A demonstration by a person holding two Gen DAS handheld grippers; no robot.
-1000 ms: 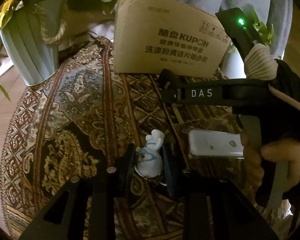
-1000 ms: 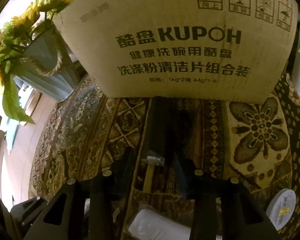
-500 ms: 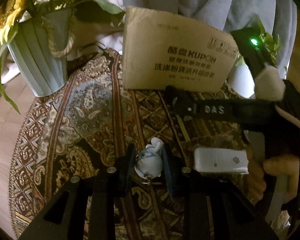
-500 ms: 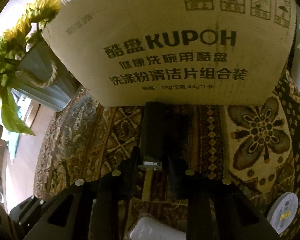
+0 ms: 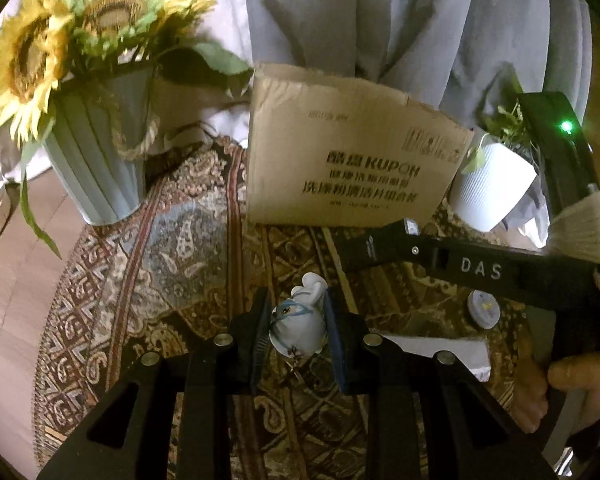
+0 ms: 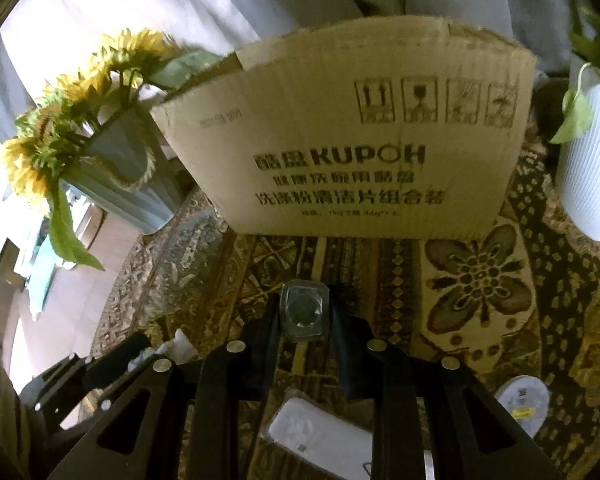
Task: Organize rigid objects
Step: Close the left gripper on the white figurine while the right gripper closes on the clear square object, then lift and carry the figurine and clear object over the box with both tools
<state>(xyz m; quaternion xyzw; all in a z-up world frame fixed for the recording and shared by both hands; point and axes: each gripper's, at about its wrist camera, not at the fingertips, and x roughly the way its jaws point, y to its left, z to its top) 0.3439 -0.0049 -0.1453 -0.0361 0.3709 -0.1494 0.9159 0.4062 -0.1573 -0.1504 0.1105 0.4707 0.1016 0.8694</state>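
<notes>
White and blue-striped, the figurine (image 5: 298,322) stands upright at lower centre, ears toward the cardboard box (image 5: 348,168), clamped in the left tongs (image 5: 298,334); the right tongs (image 6: 305,330) pinch a clear glass bottle (image 6: 304,314).

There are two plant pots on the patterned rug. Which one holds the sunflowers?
The pale blue-green ribbed pot with a rope loop, left of the cardboard box, holds the sunflowers. The white ribbed pot, right of the box, holds only small green leaves.
</notes>
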